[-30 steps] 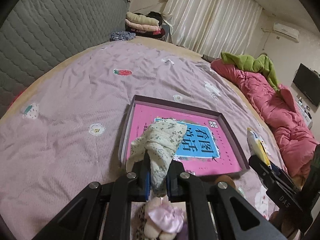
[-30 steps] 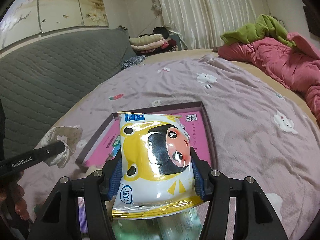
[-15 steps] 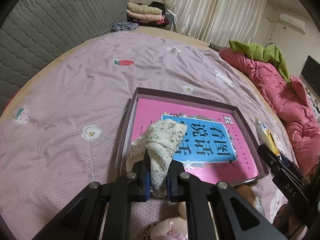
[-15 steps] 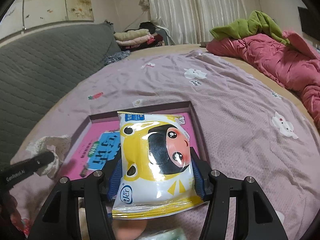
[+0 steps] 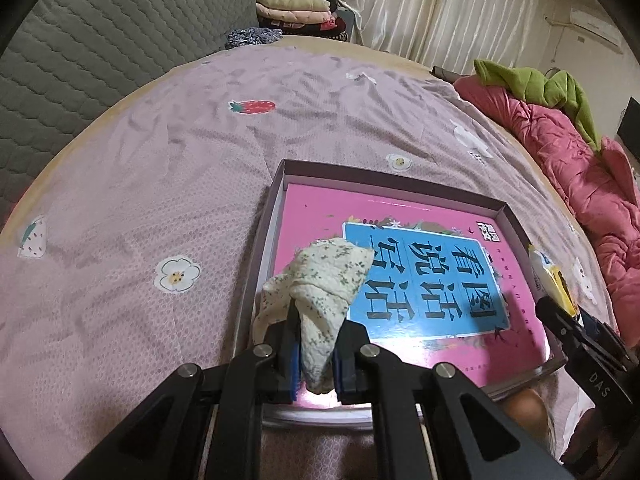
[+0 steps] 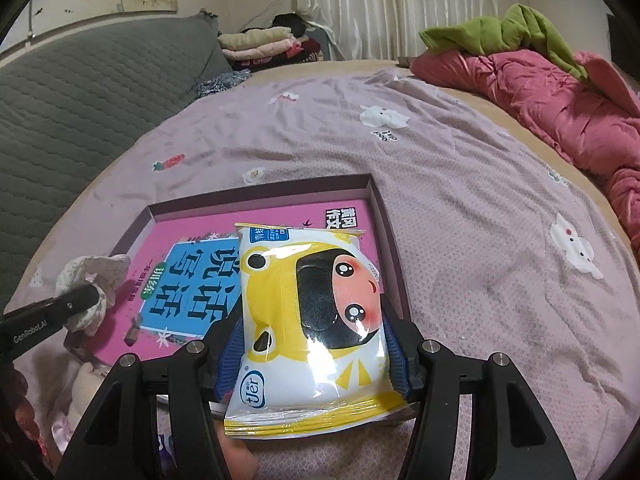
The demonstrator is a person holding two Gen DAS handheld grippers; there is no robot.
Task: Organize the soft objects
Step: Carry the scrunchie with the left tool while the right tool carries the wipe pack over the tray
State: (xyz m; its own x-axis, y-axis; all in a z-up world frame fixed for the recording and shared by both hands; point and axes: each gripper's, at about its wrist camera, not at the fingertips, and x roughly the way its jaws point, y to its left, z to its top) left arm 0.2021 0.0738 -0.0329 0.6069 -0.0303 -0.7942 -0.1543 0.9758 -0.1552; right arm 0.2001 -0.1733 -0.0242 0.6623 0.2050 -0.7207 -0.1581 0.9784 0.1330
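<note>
Over the near edge of the shallow tray (image 5: 400, 182), left wrist view: the left claw (image 5: 314, 354) is pinched fully together on a floral cloth (image 5: 324, 280), gripped by its lower fold so that the loose bulk stands up ahead of the pads. The cloth hangs above the tray's near left corner, apparently positioned for release inside. A pink book with a blue title panel (image 5: 424, 276) covers nearly the whole tray floor, so the cloth would land on its cover. The tray lies on a bed under a lilac printed sheet (image 5: 160, 184). At the right margin the right claw's black finger enters with an edge of its yellow pack; a rounded tan object below the tray's near right corner is cut off and cannot be identified.

Right wrist view: the right claw (image 6: 312, 354) stands about half open, its blue pads pressed against both sides of a yellow cartoon-printed wipes pack (image 6: 316, 320); the pack's width sets the opening. Held face up, it hovers over the tray's near right part, probably also bound for the tray. The left claw with its cloth appears at the left edge, over the near left corner. Pale soft items at lower left are partly hidden behind the claw frame and hard to make out.
</note>
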